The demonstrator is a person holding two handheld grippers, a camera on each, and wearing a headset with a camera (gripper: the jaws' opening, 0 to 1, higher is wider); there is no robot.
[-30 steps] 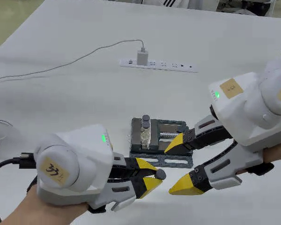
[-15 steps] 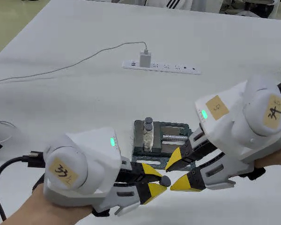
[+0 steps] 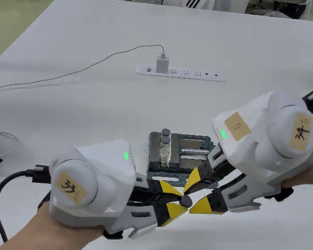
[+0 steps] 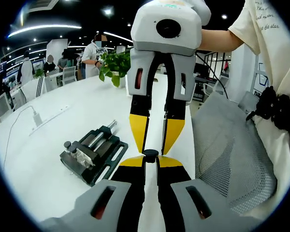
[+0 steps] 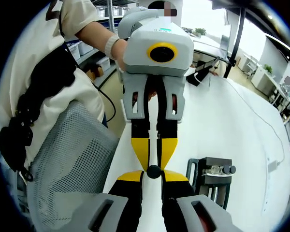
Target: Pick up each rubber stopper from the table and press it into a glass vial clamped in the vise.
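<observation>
My left gripper point(image 3: 180, 203) is shut on a small grey rubber stopper point(image 3: 185, 200), held in the air in front of the vise point(image 3: 190, 156). My right gripper point(image 3: 194, 195) faces it tip to tip, with its yellow fingertips point(image 3: 192, 182) standing close on either side of the stopper. In the left gripper view the stopper point(image 4: 150, 154) sits at my own jaw tips, with the right gripper point(image 4: 153, 151) coming down from above. In the right gripper view the stopper point(image 5: 153, 171) lies between both pairs of tips. Glass vials point(image 3: 165, 148) with grey stoppers stand clamped in the vise.
A white power strip point(image 3: 180, 74) with a plugged charger and a cable lies at the back of the white table point(image 3: 83, 104). A black cable point(image 3: 5, 182) trails from my left gripper. A mesh chair point(image 4: 227, 154) and a person's torso are beside the table.
My right gripper has narrowed its jaws and moved left and down to the stopper held by my left gripper. The left gripper has barely moved.
</observation>
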